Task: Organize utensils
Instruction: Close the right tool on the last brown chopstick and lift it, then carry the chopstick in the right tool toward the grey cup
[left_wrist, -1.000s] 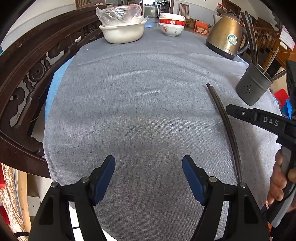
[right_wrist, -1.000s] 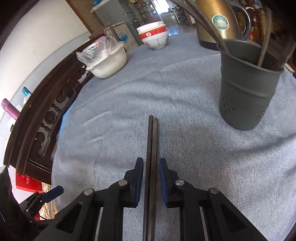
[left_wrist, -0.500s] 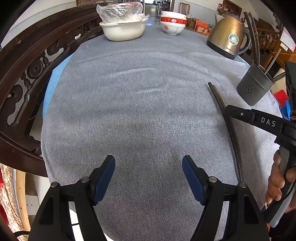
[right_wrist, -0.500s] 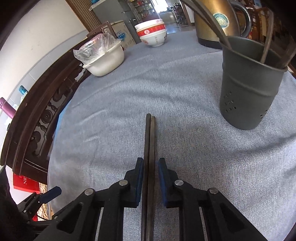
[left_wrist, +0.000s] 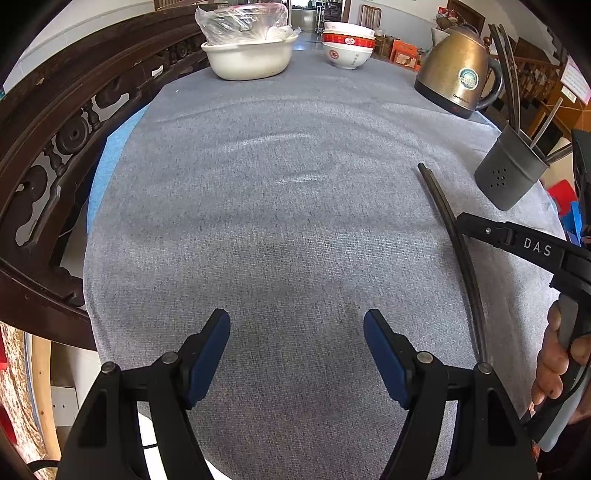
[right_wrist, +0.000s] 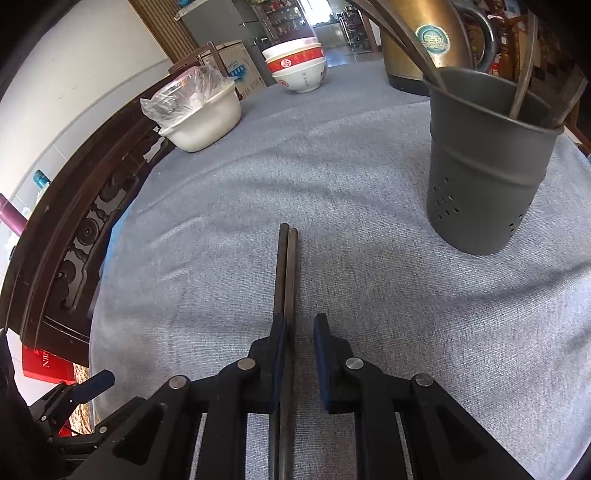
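The pair of chopsticks (right_wrist: 286, 273) is seen lying flat on the grey tablecloth (right_wrist: 369, 302), side by side and touching along their length, running straight forward between the fingers of the right gripper (right_wrist: 298, 332). That gripper is set narrow around them: the left pad appears to be against the pair, while a gap of cloth is visible before the right pad, so no firm clamp can be claimed. Such alignment along the sticks is judged to suit a grasp of both at once. The chopsticks are dark, slim and square-ended, with blunt tips just ahead of the fingertips. The grey perforated utensil holder (right_wrist: 487, 177), already stocked with utensils, stands ahead and to the right of the claw. The left gripper (left_wrist: 296, 343) is held wide and empty above bare cloth, the chopsticks (left_wrist: 448, 225) being to its right.
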